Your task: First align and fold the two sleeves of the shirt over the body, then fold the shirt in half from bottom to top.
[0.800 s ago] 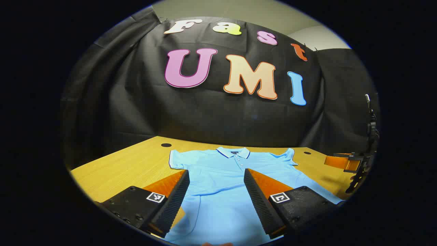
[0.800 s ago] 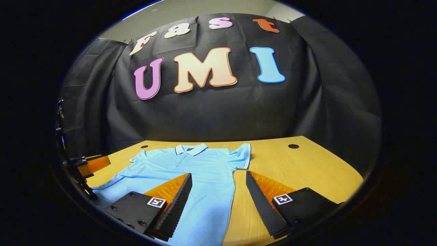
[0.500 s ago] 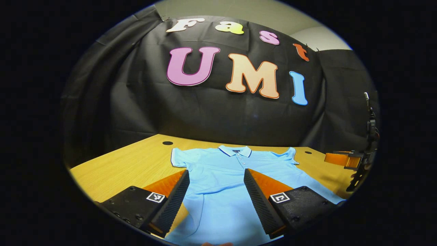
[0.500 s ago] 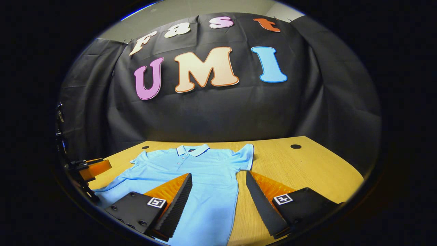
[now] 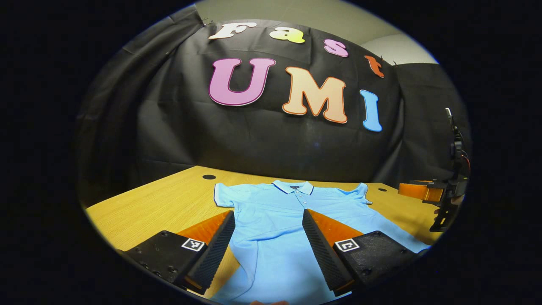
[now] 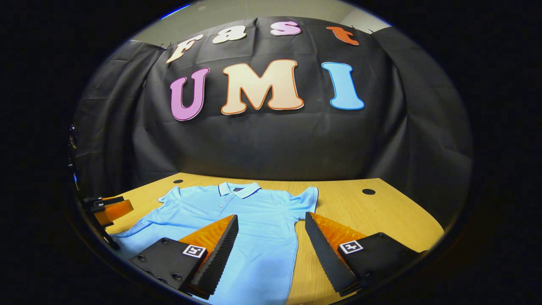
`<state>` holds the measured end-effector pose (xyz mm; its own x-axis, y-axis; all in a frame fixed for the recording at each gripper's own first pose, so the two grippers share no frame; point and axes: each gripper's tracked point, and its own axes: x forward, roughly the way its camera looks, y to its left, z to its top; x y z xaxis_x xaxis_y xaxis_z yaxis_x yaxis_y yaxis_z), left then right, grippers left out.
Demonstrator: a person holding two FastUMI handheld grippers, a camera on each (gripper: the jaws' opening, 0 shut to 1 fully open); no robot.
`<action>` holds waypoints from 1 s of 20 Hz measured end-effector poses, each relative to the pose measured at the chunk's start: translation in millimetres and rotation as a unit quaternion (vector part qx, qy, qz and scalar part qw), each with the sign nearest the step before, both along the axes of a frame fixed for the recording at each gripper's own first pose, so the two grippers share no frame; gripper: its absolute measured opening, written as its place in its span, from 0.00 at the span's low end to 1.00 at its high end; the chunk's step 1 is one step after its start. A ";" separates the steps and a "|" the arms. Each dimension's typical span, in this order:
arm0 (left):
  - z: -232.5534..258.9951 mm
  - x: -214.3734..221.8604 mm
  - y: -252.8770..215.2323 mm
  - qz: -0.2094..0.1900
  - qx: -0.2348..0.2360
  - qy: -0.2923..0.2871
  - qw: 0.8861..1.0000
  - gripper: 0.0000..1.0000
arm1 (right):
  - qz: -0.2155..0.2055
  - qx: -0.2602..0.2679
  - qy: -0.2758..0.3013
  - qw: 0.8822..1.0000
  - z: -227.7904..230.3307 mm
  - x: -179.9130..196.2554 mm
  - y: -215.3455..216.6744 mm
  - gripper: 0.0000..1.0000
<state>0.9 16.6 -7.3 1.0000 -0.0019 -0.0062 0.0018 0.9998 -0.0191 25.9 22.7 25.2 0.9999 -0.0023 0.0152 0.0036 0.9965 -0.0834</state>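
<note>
Light blue shirt [image 5: 275, 220] lies flat and face up on the wooden bench [image 5: 161, 207], its collar [image 5: 293, 187] toward the back edge by the black cloth wall [image 5: 254, 140], both short sleeves spread out and not yet folded. Left gripper [image 5: 266, 250] is released, its fingers wide apart above the lower body of the shirt and holding nothing. Right gripper [image 6: 271, 254] is also released and empty, one finger [image 6: 218, 254] over the shirt and the other finger [image 6: 326, 254] over bare wood beside the shirt's side edge.
</note>
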 end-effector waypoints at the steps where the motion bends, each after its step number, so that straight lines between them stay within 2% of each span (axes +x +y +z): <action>1: -0.6 -1.0 0.7 -0.001 -0.001 0.000 1.000 0.95 | 0.002 -0.003 -0.003 1.000 3.7 2.1 1.4 0.98; 6: -1.8 -4.0 4.9 0.005 0.000 0.001 1.000 0.95 | -0.002 -0.037 -0.012 0.999 28.8 24.7 -4.5 0.99; 10: -3.1 -5.9 3.7 0.004 -0.004 0.003 1.000 0.95 | 0.003 -0.023 -0.011 1.000 52.6 50.1 -10.1 0.99; 14: -5.5 -8.1 2.2 0.001 -0.007 0.005 1.000 0.95 | -0.005 -0.035 0.023 0.999 58.2 94.3 -28.1 0.99; 17: -4.0 -7.9 3.6 0.004 -0.007 0.004 1.000 0.95 | -0.034 -0.049 0.052 0.997 45.7 136.4 -56.6 0.99; 20: -7.1 -9.1 9.1 0.009 -0.006 0.008 1.000 0.95 | -0.051 -0.041 0.100 0.993 11.7 171.2 -82.1 0.99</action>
